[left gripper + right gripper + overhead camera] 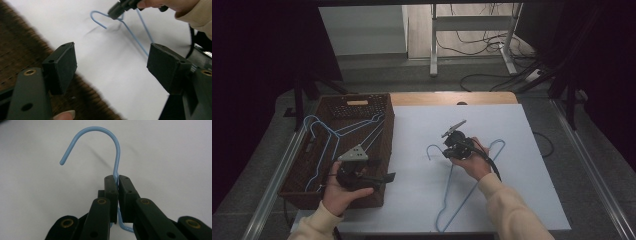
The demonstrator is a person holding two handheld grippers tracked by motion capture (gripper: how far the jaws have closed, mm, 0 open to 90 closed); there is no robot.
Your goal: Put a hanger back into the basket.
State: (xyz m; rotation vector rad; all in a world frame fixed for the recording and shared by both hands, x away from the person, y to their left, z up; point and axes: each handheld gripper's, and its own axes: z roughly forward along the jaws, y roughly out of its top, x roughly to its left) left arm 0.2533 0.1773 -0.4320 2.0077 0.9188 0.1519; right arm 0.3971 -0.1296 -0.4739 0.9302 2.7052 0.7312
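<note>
A light blue wire hanger [460, 201] lies on the white tabletop [522, 150], its hook [431, 148] pointing left. My right gripper [447, 151] is shut on the hanger's neck just below the hook; in the right gripper view the two pads [111, 187] pinch the wire and the hook [100, 131] curves up beyond them. My left gripper [387, 177] is held over the front right corner of a brown wicker basket [384, 100], its jaws wide apart with nothing between them [112, 57]. Past those jaws are the hanger hook [98, 21] and the right gripper [116, 11].
The basket at the table's left holds several more blue wire hangers [332, 135], and its weave [15, 45] fills the left of the left gripper view. Beyond the far wooden table edge [452, 97] are desk legs [433, 45] and cables on the floor.
</note>
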